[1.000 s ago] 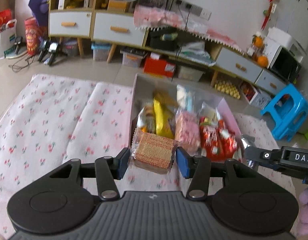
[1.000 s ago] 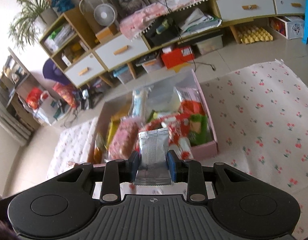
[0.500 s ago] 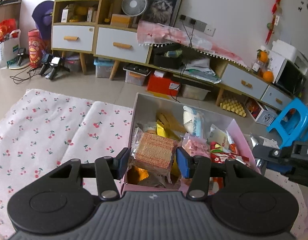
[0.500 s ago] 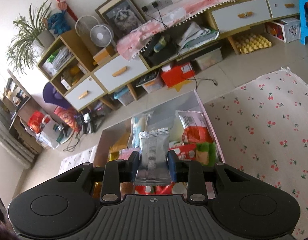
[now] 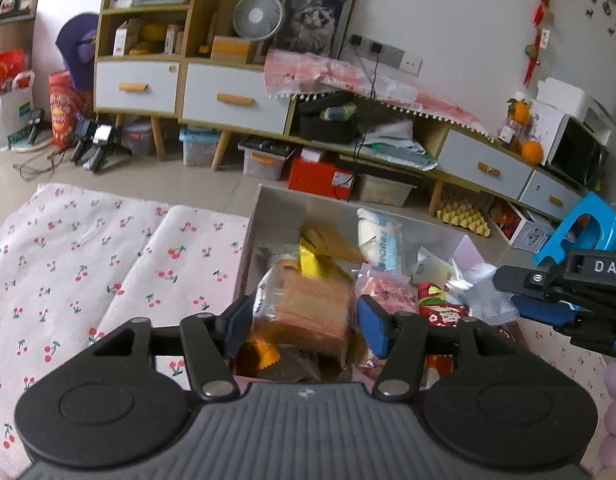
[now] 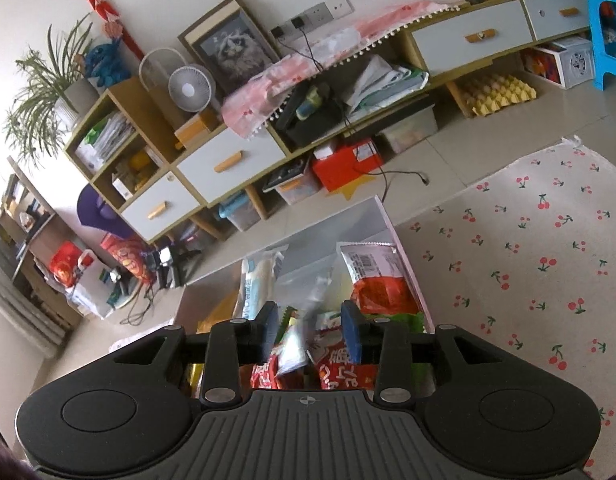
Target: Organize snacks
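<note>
Left wrist view: left hand-held gripper (image 5: 304, 320) is over the near end of the snack box (image 5: 268, 208); jaws spread, the wafer pack (image 5: 308, 312) sits blurred between them, and I cannot tell whether the pads touch it. Right wrist view: right hand-held gripper (image 6: 308, 330) is released, jaws apart; a silver sachet (image 6: 294, 346) lies blurred between them, on the red packets (image 6: 339, 368) in the box.

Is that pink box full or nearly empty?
Full: the pink box is crowded with snack packets, piled close to its rim.
</note>
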Action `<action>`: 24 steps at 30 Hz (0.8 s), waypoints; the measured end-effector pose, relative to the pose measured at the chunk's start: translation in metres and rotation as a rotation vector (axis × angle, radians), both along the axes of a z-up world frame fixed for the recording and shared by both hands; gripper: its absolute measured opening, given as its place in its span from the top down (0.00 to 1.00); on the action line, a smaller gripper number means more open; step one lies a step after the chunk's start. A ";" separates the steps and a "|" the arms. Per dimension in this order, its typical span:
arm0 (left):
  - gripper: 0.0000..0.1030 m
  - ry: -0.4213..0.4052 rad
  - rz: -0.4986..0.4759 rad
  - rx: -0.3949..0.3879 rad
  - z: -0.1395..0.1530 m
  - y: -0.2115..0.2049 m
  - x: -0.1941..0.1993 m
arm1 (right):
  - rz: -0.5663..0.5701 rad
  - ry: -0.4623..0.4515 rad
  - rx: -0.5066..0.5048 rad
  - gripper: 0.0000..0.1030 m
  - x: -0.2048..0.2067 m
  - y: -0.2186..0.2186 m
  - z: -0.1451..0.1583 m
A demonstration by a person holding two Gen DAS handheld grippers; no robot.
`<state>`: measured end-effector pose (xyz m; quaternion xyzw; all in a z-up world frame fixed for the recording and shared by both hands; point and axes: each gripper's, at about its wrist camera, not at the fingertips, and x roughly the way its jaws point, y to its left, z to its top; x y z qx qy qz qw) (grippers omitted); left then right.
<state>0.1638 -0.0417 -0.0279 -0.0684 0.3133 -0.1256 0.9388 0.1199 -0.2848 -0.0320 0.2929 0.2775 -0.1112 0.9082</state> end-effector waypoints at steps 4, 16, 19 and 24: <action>0.30 -0.027 -0.016 0.025 0.003 -0.006 -0.004 | -0.002 -0.001 -0.017 0.38 -0.002 0.001 0.003; 0.12 0.043 -0.003 0.050 0.016 -0.007 -0.013 | -0.006 0.010 -0.053 0.24 -0.023 0.001 0.017; 0.08 0.069 0.006 0.076 0.021 -0.005 -0.023 | 0.014 0.026 -0.094 0.21 -0.035 0.005 0.023; 0.03 0.109 0.012 0.120 0.028 -0.003 -0.038 | 0.053 0.048 -0.164 0.14 -0.055 0.013 0.036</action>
